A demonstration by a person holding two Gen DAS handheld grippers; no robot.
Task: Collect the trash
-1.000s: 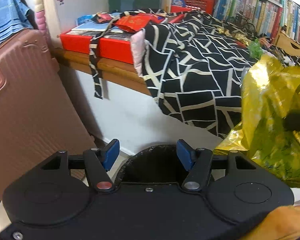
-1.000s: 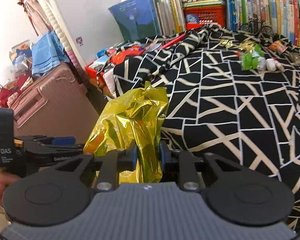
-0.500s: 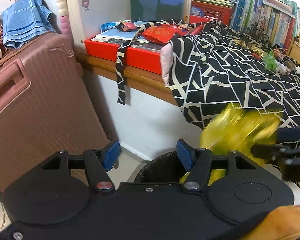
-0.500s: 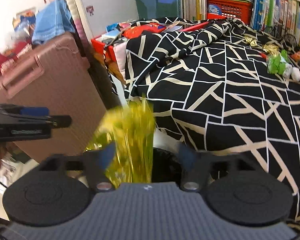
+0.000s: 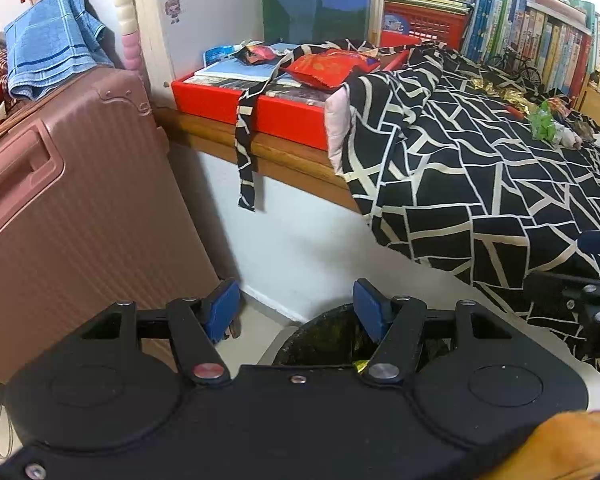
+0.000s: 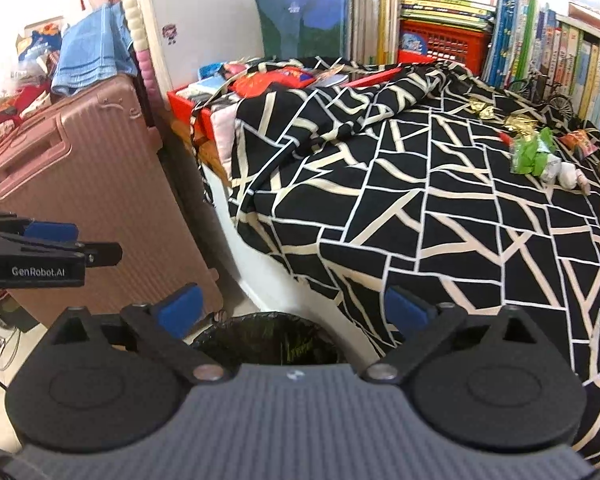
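Observation:
A round bin (image 6: 228, 328) lined with a black bag stands on the floor by the bed. The yellow-green foil bag (image 6: 296, 348) lies inside it, and a gold scrap of it (image 5: 360, 366) shows in the left wrist view. My right gripper (image 6: 292, 308) hangs over the bin, its jaws opening wide with nothing between them. My left gripper (image 5: 296, 304) is open and empty just left of the bin (image 5: 300, 336). On the far side of the bed lie a green wrapper (image 6: 530, 156), gold wrappers (image 6: 518, 122) and white scraps (image 6: 566, 172).
A pink suitcase (image 5: 60, 208) with a blue towel (image 5: 48, 56) on top stands left of the bin. The black-and-white bedspread (image 6: 420, 220) hangs over the bed's edge to the right. A red box (image 5: 260, 108) holds books and a red snack bag (image 5: 328, 66). Bookshelves line the back.
My right gripper was shut on the yellow foil bag; it has opened and the bag has dropped into the bin. The left gripper has kept the same opening.

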